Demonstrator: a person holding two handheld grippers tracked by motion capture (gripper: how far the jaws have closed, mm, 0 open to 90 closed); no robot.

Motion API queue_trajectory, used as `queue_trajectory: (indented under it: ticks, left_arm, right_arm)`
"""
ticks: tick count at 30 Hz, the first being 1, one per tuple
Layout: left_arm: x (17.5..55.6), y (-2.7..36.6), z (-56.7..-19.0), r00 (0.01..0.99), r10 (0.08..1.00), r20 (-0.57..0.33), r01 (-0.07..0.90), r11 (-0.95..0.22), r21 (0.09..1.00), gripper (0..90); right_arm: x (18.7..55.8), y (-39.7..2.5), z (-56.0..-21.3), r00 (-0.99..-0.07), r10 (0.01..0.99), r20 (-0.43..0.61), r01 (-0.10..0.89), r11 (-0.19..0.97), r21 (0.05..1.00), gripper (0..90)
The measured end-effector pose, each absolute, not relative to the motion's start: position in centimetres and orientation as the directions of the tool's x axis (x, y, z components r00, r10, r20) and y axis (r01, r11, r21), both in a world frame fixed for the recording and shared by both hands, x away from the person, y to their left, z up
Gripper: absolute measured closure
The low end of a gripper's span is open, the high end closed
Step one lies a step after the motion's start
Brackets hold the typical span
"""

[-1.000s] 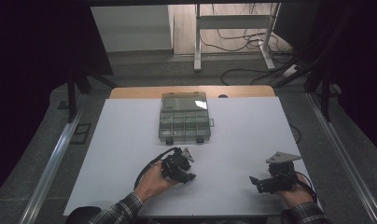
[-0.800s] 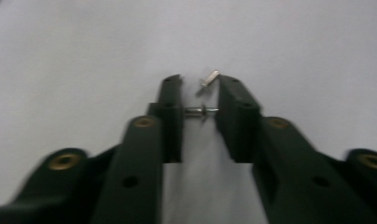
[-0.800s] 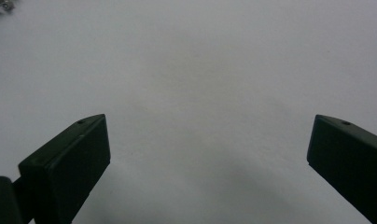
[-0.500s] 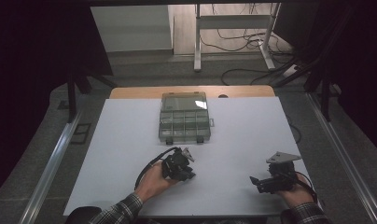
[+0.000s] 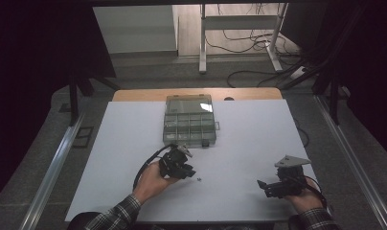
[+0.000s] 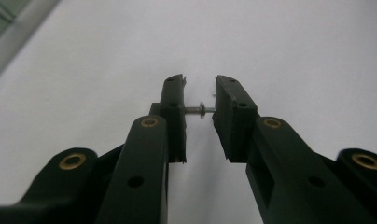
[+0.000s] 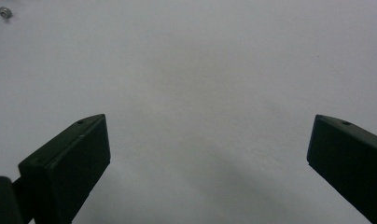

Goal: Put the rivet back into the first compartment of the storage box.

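Observation:
A small metal screw is pinched crosswise between the jaws of my left gripper, just above the white table. In the high view the left gripper sits near the table's front middle, and a tiny metal piece lies on the table right beside its tips. At the front right, my right gripper points left with its jaws wide apart and nothing between them. Its own camera looks between those jaws at bare table, with a small silver nut far off at the top left.
A clear plastic compartment box with its lid closed lies at the back middle of the white table. Metal rails run along both sides. A desk frame and cables stand on the floor beyond.
The left gripper has shifted very slightly near the table's front middle. The right gripper has stayed where it was.

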State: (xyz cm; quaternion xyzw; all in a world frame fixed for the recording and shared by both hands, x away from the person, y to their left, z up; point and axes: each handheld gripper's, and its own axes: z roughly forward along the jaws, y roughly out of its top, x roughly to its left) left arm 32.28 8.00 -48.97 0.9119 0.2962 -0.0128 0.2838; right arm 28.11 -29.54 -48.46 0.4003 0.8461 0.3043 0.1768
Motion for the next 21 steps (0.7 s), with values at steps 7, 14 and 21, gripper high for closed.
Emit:
queue_trajectory:
  ticks: [7, 14, 21]
  left_arm:
    - [33.1, 9.4, -47.8, 0.805, 0.559, -0.198, 0.569, -0.636, 0.521, 74.3]
    - [34.5, 10.6, -46.7, 0.784, 0.586, -0.205, 0.593, -0.608, 0.528, 74.3]
    - [35.9, 11.9, -45.6, 0.763, 0.616, -0.198, 0.609, -0.58, 0.541, 74.3]
  right_arm:
    - [28.1, -29.4, -48.5, -0.623, 0.78, -0.059, 0.567, 0.502, 0.653, 0.0]
    - [28.1, -29.4, -48.5, -0.624, 0.779, -0.057, 0.567, 0.503, 0.652, 0.0]
    - [28.1, -29.3, -48.6, -0.624, 0.779, -0.058, 0.568, 0.504, 0.65, 0.0]
